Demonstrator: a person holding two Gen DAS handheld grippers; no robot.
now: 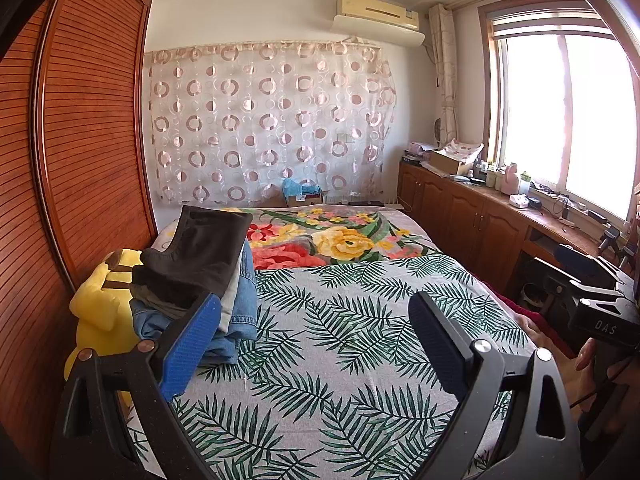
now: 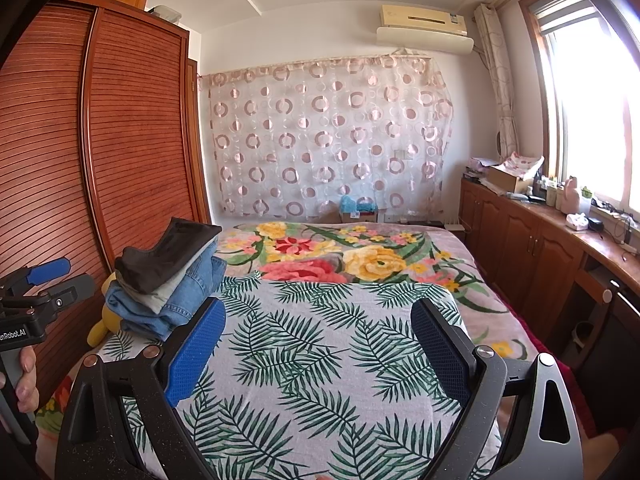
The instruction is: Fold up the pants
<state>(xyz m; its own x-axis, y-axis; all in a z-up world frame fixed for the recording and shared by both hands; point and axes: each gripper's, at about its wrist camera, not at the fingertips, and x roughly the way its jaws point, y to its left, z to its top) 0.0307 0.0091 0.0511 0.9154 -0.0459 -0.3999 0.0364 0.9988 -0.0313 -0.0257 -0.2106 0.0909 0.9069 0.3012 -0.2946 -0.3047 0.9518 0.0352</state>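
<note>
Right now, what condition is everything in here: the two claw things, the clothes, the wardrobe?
Left gripper: open, empty, over the bed.
Right gripper: open, empty.
Clothes pile: folded, stacked at the bed's left edge.
Dark pants: folded, topmost.
Wardrobe doors: closed.
Leaf-print sheet: spread flat.

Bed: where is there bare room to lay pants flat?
The leaf-print sheet is bare from the open grippers up to the flower blanket, which is bare too. The left edge is crowded: clothes stack against a yellow plush toy.

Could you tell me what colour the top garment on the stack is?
Dark brown top garment, clearest in the right wrist view.
</note>
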